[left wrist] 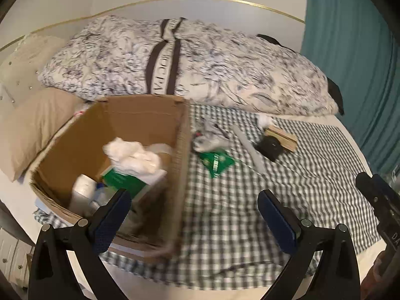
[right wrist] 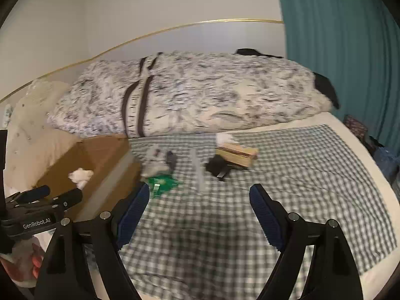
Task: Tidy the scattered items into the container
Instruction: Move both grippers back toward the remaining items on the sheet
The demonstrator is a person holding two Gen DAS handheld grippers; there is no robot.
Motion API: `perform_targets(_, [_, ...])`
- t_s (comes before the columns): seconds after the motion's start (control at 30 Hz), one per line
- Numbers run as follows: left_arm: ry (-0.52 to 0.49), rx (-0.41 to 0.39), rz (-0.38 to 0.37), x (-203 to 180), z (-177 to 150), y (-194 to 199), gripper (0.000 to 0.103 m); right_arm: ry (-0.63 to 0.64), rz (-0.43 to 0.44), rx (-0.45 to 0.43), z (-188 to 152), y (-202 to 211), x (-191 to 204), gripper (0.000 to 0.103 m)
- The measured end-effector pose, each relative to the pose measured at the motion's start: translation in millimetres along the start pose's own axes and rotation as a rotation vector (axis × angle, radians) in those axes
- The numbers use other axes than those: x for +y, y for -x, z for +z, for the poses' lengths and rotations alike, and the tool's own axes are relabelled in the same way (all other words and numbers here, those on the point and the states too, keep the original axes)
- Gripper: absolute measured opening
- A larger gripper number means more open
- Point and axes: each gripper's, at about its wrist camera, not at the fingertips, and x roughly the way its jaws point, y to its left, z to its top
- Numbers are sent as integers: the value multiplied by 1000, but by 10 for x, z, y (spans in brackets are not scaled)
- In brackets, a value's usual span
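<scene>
Holding crumpled tissue, green packet: cardboard box.

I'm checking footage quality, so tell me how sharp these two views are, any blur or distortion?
Left wrist view: motion blur smears the cardboard box and green packet; the left gripper stays crisp. Right wrist view: checked blanket is soft, right gripper sharp. Both: fisheye bends the gold headboard trim; dim, flat light.
</scene>
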Motion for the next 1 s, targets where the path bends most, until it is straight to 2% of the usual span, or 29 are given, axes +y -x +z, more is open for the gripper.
perform_targets(0.27, [-60,38,-15,-556,-102,-271,103,-73,-19,14,-198,2,-609,84])
perform_targets(0.5, [-41,73,-4,-731,-86,-679,103,-99,-21,42,-293,-272,-933,84])
perform_targets(0.7, [-18,86,21,-815,-4,-1160,103,-81,-26,62,-239,-707,-1114,84])
perform_targets(0.87, [33,91,44,-809,200,-1601,103,-29,23,64,-30,-1228,-1143,84])
perform_targets(1.0, [84,113,84,-762,354,-1849,103,9,69,110,171,-1605,-1192,84])
